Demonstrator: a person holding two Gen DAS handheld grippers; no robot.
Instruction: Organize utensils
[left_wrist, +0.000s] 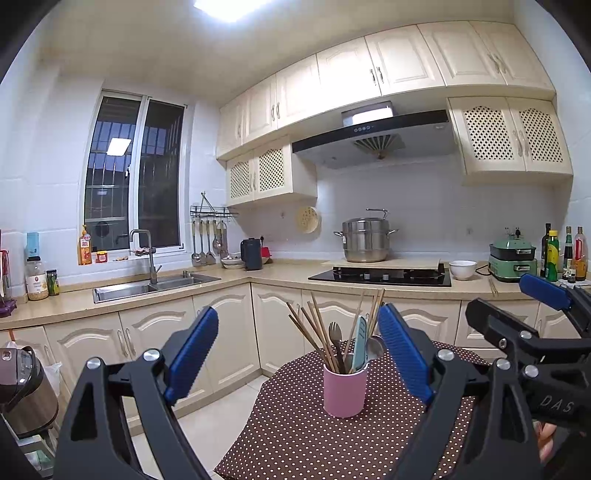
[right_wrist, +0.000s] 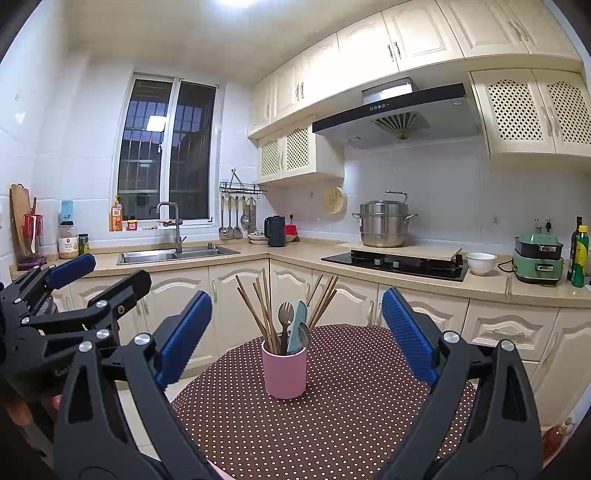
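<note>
Both tongs are held level and side by side above the dotted surface, aimed forward at the pink cup. The left tongs and right tongs are spread wide and hold nothing. The cup stands upright on the surface, holding chopsticks, a fork and a spoon.

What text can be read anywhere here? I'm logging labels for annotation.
"DAS": right gripper body; letters cut off at the edge.
"Gene": left gripper body; the rest is hidden.
Orange bottle, jar, green bottle: labels too blurred to read.
Range hood: only unreadable marks.
</note>
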